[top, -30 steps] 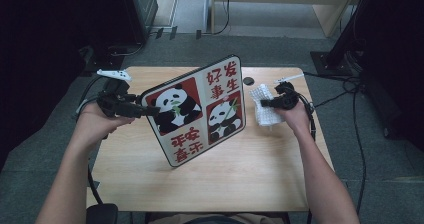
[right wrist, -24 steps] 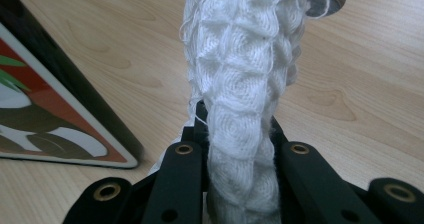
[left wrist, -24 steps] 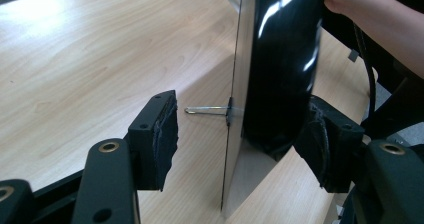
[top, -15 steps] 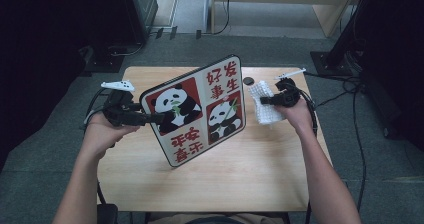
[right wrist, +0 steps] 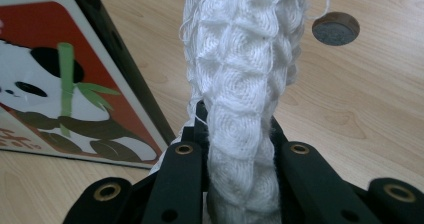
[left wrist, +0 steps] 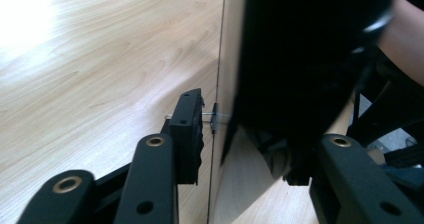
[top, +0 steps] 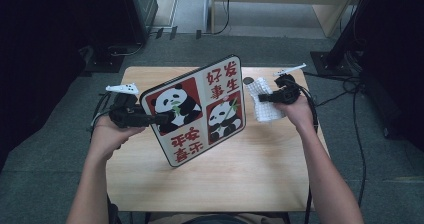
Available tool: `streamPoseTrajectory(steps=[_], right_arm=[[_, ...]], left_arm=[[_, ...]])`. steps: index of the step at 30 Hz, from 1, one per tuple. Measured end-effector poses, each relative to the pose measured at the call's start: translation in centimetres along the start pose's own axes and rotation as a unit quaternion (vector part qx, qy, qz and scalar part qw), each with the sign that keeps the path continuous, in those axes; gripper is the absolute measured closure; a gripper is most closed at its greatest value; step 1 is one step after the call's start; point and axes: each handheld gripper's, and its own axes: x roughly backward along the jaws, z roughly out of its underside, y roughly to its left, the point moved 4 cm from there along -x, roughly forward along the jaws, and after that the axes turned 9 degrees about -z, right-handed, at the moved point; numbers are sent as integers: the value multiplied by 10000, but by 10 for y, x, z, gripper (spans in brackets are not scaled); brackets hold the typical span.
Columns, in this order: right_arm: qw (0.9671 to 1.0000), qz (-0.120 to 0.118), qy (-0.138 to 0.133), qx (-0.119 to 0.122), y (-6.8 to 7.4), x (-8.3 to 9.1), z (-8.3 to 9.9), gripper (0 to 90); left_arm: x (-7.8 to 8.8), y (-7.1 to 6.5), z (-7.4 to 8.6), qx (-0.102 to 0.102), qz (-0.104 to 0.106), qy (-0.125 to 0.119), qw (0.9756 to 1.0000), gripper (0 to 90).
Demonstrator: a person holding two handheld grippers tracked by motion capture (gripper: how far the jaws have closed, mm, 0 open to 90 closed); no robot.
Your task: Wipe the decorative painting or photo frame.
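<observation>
Wiping not yet begun. Panda board (top: 197, 109) propped tilted on the table (top: 240, 179), lower edge down, upper edge raised. Left gripper (top: 150, 118) astride its left edge, jaws just closing in; in the left gripper view a gap seemingly remains at one pad, so grip probably unfinished. Farther off, right gripper (top: 264, 98) pinching the white knitted cloth (top: 264, 104), held just beside the board's right edge. Left: firm hold, then wiping.
</observation>
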Motion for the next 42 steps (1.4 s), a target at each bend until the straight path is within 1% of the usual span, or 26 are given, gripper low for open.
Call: streamPoseTrajectory(steps=[3,4,5,8,9,11,13,15,16,18,20,21,23,27,28,29,32,34,37,38,41,42], right_arm=[[10000,7,34,61,6,4,-6,787],[10000,-9,27,74,7,6,-8,787],[10000,-20,17,92,9,7,-11,787],[9999,-40,-1,153,12,10,-16,787],[9998,-69,16,170,15,13,-21,786],[9998,-79,31,181,16,14,-23,786],[9996,-65,60,274,20,18,-32,786],[9995,-78,72,281,25,20,-37,785],[9994,-65,77,331,26,20,-40,784],[9994,-52,100,332,29,21,-42,784],[9992,-54,101,377,35,23,-49,784],[9992,-54,101,377,35,23,-49,784],[9992,-43,123,376,39,25,-55,784],[9989,-3,119,456,43,31,-64,785],[9989,-3,119,456,43,31,-64,785],[9988,31,113,480,45,35,-70,785],[9989,53,123,442,47,39,-75,785],[9988,84,124,457,48,42,-80,784],[9989,68,98,461,52,46,-88,784],[9989,68,98,461,52,46,-88,784],[9986,74,58,520,60,50,-100,784],[9986,74,58,520,60,50,-100,784]], left_arm=[[-2,0,1,68,75,-101,9999,648],[-2,0,2,97,132,-114,9998,667],[-2,1,2,116,141,-116,9998,682],[-3,2,2,114,110,-62,9999,708],[-2,2,3,86,115,-103,9998,710],[-1,2,3,105,126,-128,9998,715],[2,3,3,90,117,-192,9997,739],[3,3,4,103,115,-239,9996,757],[3,3,5,97,133,-246,9996,768],[3,4,5,101,152,-276,9995,781],[3,5,6,112,181,-292,9993,783],[3,5,6,112,181,-292,9993,785],[3,6,6,114,179,-309,9993,785],[2,6,5,111,179,-307,9993,787],[2,6,5,111,179,-307,9993,787],[2,6,5,101,195,-309,9993,786],[2,6,5,82,210,-304,9993,788],[2,6,5,67,220,-300,9993,788],[2,7,5,56,240,-304,9992,788],[2,7,5,56,240,-304,9992,789],[2,8,6,78,293,-333,9990,789],[2,8,6,78,293,-333,9990,788]])
